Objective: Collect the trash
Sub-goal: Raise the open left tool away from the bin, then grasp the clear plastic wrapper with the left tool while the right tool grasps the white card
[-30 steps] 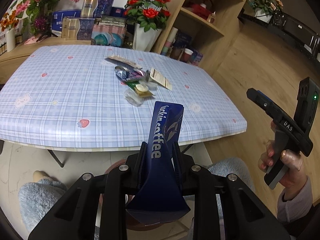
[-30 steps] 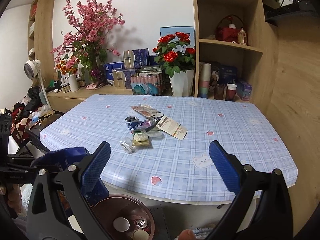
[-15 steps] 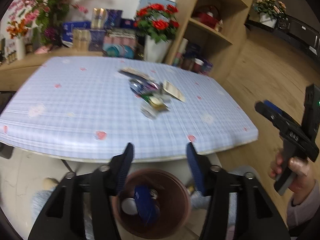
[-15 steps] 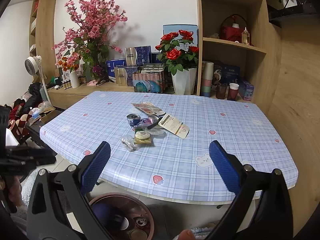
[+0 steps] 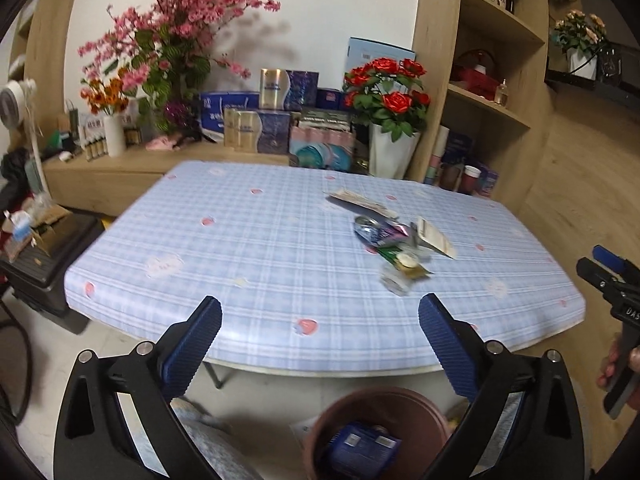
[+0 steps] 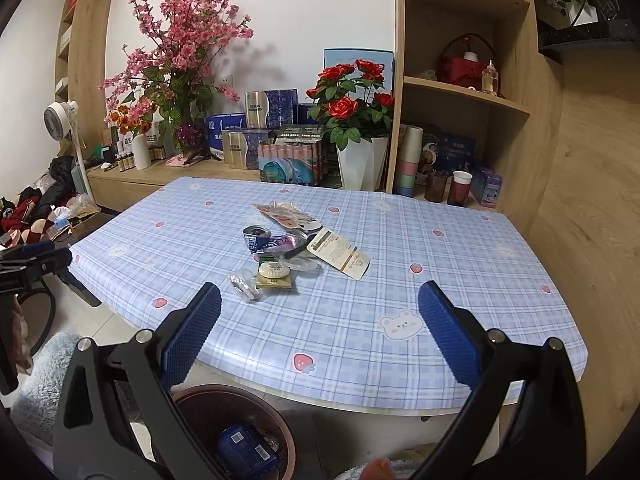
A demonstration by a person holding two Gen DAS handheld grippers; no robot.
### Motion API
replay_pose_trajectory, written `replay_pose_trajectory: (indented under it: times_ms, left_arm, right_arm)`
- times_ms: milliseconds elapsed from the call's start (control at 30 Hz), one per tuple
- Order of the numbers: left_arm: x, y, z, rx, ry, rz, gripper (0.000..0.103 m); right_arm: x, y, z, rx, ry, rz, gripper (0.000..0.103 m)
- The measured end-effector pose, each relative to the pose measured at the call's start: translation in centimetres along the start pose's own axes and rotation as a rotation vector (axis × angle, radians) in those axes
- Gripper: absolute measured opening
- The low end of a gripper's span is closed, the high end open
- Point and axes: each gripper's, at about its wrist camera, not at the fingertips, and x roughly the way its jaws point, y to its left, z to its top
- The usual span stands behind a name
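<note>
A brown round bin (image 5: 320,432) (image 6: 276,420) stands on the floor below the table's near edge; a blue coffee pack (image 5: 360,450) (image 6: 246,450) lies in it. A pile of trash (image 6: 288,258) (image 5: 396,248) lies mid-table: a crushed can (image 6: 256,238), wrappers, a white card (image 6: 340,258), a small clear bag (image 6: 246,284). My left gripper (image 5: 320,344) is open and empty above the bin. My right gripper (image 6: 320,340) is open and empty, near the table's front edge.
The table (image 6: 400,280) has a blue checked cloth. Behind it stand a white vase of red roses (image 6: 360,160), boxes on a low counter (image 6: 248,148), and a wooden shelf unit (image 6: 460,92). A black case (image 5: 44,264) sits on the floor at left.
My left gripper opened and let the blue coffee pack drop into the bin, then lifted and turned up toward the table. The right gripper stayed open and barely moved.
</note>
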Motion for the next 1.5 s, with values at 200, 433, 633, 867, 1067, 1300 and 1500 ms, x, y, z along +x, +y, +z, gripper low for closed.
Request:
replay_pose_trajectory:
  times_ms: [200,433,633,867,1067,1300,1500]
  left_arm:
    - [1.3,0.6,0.7,-0.002,-0.003,0.020,0.097]
    - [4.0,0.4,1.2,0.001,0.035,-0.003,0.097]
    - [8.3,-1.4,1.4,0.009,0.089,-0.060,0.097]
    - [17.3,-4.8,1.1,-0.042,0.257,-0.176,0.062]
    - [23.7,-6.8,0.7,-0.103,0.341,-0.219,0.046]
    - [27.0,-5.9,0.2,-0.248,0.377,-0.260,0.034]
    - [27.2,-5.7,0.2,-0.231,0.367,-0.312,0.016]
  right_arm:
    - [2.0,-0.2,-0.1,-0.002,0.030,-0.015,0.097]
    - [5.0,-1.9,0.0,0.091,0.066,0.008,0.097]
    - [8.5,-2.6,-0.8,0.117,0.127,0.001,0.097]
    - [12.4,-3.9,-1.9,0.127,0.200,-0.032,0.097]
    - [14.7,-5.4,-2.5,0.149,0.229,-0.031,0.097]
    - [17.5,-5.6,-2.5,0.080,0.254,-0.036,0.097]
    - [20.1,-4.4,-1.5,-0.133,0.288,-0.032,0.097]
